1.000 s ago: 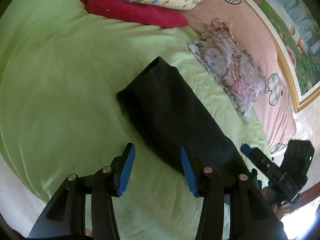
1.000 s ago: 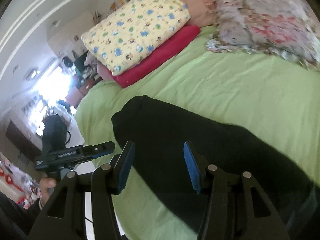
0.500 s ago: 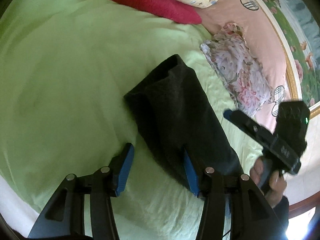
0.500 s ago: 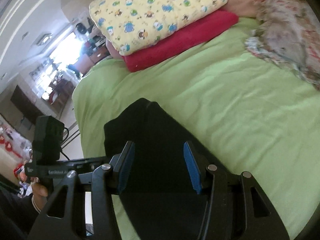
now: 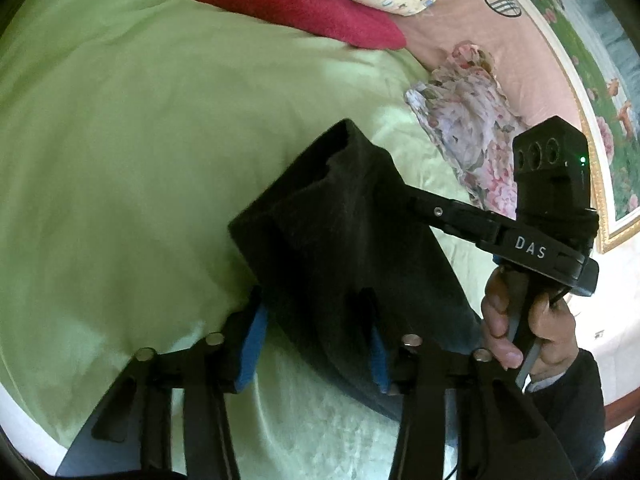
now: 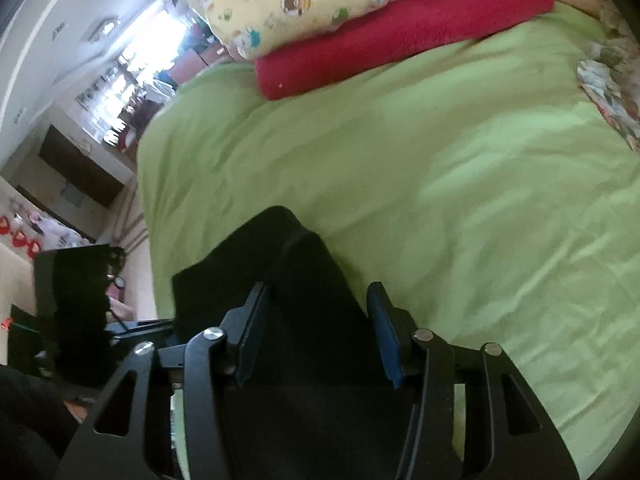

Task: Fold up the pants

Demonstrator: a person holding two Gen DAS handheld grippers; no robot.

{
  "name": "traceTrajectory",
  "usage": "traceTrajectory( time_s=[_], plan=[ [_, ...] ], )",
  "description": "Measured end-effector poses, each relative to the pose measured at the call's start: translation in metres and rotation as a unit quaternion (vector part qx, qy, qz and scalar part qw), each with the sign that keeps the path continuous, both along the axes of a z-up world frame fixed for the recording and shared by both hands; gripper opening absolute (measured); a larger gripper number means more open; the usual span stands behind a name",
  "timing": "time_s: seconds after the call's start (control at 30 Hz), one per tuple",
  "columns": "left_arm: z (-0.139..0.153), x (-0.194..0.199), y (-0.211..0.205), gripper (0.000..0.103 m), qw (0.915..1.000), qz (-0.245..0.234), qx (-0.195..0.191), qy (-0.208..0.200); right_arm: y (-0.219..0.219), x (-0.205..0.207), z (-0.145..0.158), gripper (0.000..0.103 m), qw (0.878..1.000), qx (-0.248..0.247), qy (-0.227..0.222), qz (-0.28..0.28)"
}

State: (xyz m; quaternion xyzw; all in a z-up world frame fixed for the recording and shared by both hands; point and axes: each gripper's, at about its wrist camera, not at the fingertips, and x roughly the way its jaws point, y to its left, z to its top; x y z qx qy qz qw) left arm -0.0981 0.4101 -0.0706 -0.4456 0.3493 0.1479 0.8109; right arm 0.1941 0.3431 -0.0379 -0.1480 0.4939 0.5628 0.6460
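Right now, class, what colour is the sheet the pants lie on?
Light green sheet, under the black pants; clearest in the right wrist view.

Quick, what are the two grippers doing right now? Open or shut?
Left gripper: open, straddling the pants, not clamping them.
Right gripper: open, over the pants too.

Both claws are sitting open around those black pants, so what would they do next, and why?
Probably close both on the cloth. The left claw and right claw each straddle an edge of the black pants with fingers apart, so neither grips yet, and a fold on the green bedspread needs a hold.
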Motion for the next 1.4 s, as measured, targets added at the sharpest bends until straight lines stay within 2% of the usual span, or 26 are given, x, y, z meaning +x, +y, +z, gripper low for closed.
traceTrajectory(
  time_s=[0.03,0.13,0.17,0.3,0.57,0.67,0.93,1.1,1.4],
  plan=[
    [0.000,0.001,0.001,0.031,1.0000,0.003,0.005,0.002,0.001,0.000,-0.002,0.040,1.000,0.001,0.003,-0.002],
    [0.000,0.003,0.000,0.021,0.9999,-0.001,0.010,-0.002,-0.001,0.000,-0.004,0.028,1.000,0.007,0.005,-0.004],
    [0.001,0.004,-0.001,0.016,0.9999,-0.003,0.012,-0.002,-0.004,-0.002,-0.002,0.026,1.000,0.010,0.002,-0.005],
    [0.020,0.010,-0.012,0.013,0.9990,-0.008,0.043,-0.005,-0.017,-0.007,0.008,0.019,1.000,0.029,-0.006,-0.010],
    [0.081,0.024,-0.051,0.012,0.9936,-0.045,0.087,-0.055,-0.079,-0.011,0.059,0.017,0.992,0.110,-0.005,-0.059],
    [0.105,0.034,-0.078,0.012,0.9882,-0.076,0.108,-0.077,-0.108,-0.011,0.072,0.017,0.988,0.133,-0.005,-0.081],
    [0.144,0.059,-0.151,0.012,0.9735,-0.149,0.137,-0.107,-0.193,-0.019,0.099,0.017,0.968,0.200,-0.009,-0.151],
    [0.152,0.072,-0.197,0.012,0.9635,-0.192,0.148,-0.113,-0.252,-0.027,0.101,0.017,0.953,0.232,-0.007,-0.192],
    [0.139,0.086,-0.277,0.012,0.9419,-0.267,0.179,-0.099,-0.333,-0.040,0.081,0.017,0.930,0.262,-0.001,-0.256]
  ],
)
